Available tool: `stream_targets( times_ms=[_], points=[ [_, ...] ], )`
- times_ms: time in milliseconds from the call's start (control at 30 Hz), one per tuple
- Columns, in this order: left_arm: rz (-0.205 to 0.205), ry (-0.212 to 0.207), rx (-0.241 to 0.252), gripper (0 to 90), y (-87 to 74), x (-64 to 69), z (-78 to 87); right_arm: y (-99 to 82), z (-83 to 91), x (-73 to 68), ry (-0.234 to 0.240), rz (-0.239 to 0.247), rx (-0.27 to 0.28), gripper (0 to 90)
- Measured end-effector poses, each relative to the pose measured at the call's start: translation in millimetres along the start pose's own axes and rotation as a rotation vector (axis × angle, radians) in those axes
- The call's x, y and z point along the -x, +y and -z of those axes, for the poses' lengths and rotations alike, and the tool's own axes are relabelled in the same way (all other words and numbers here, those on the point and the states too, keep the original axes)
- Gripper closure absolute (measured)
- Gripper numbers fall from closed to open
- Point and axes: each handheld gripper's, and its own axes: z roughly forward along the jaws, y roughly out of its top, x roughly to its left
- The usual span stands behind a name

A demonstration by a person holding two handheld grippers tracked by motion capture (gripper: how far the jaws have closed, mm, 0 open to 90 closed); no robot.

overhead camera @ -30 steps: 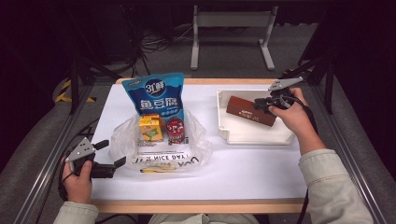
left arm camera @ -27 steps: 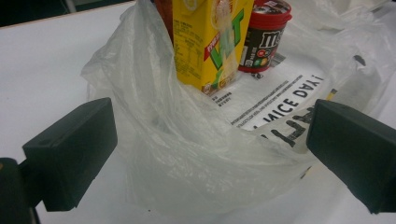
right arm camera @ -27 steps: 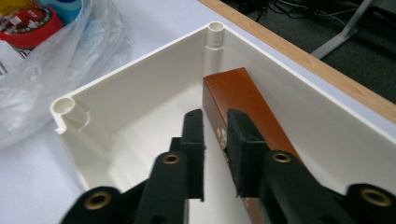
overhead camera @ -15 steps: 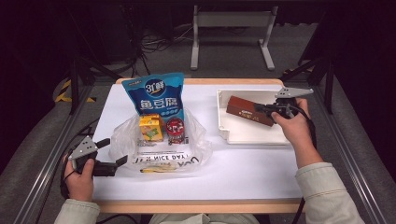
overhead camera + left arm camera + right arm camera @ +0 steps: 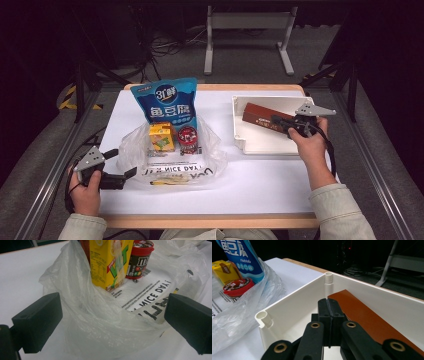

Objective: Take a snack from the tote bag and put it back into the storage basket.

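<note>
At right of the white worktop (image 5: 260, 175), the right gripper (image 5: 278, 122) has just closed its jaws empty over the brown box (image 5: 260, 116) in the white tray (image 5: 239, 131). The left gripper (image 5: 127, 162), jaws wide, faces the plastic bag (image 5: 210, 150); dark floor surrounds.

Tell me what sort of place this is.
Probably a lab or studio bench set up for recording, not a home. The white-topped table stands inside a metal rail frame, cables lie loose on the dark floor behind it, and a person works with a hand-held left gripper and right gripper.
</note>
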Motion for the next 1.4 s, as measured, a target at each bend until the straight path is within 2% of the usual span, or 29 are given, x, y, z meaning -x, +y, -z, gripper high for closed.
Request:
stream_targets(
  times_ms=[100, 267, 533, 767, 967, 1000, 1300, 1400],
  points=[
    [0.006, -0.002, 0.007, 2.2, 0.4, -0.6, -0.1, -3.5, -1.0, -2.1, -0.011, -0.012, 0.022, 90.0],
    [0.005, -0.005, 0.006, 2.2, 0.5, 0.0, -0.3, -10.5, -5.3, -2.5, -0.037, -0.031, 0.021, 90.0],
    [0.005, -0.004, 0.002, 2.2, 0.1, -0.6, -0.9, -22.5, -15.2, 2.4, -0.100, -0.031, -0.009, 90.0],
    [0.004, -0.006, 0.002, 2.2, 0.2, -0.2, -1.2, -31.0, -20.4, 5.3, -0.167, -0.080, -0.035, 90.0],
    [0.003, -0.005, 0.002, 2.2, 0.1, -0.3, -1.2, -33.8, -24.2, 9.0, -0.201, -0.095, -0.058, 90.0],
    [0.002, -0.005, 0.002, 2.2, 0.0, -0.3, -1.2, -35.1, -25.3, 10.2, -0.219, -0.092, -0.071, 90.0],
    [0.002, -0.004, 0.002, 2.2, 0.0, 0.3, -0.8, -39.7, -33.2, 16.4, -0.257, -0.144, -0.110, 90.0],
    [0.000, -0.003, -0.002, 2.2, -0.1, 0.1, 0.1, -40.8, -36.4, 20.1, -0.278, -0.145, -0.121, 90.0]
  ],
)
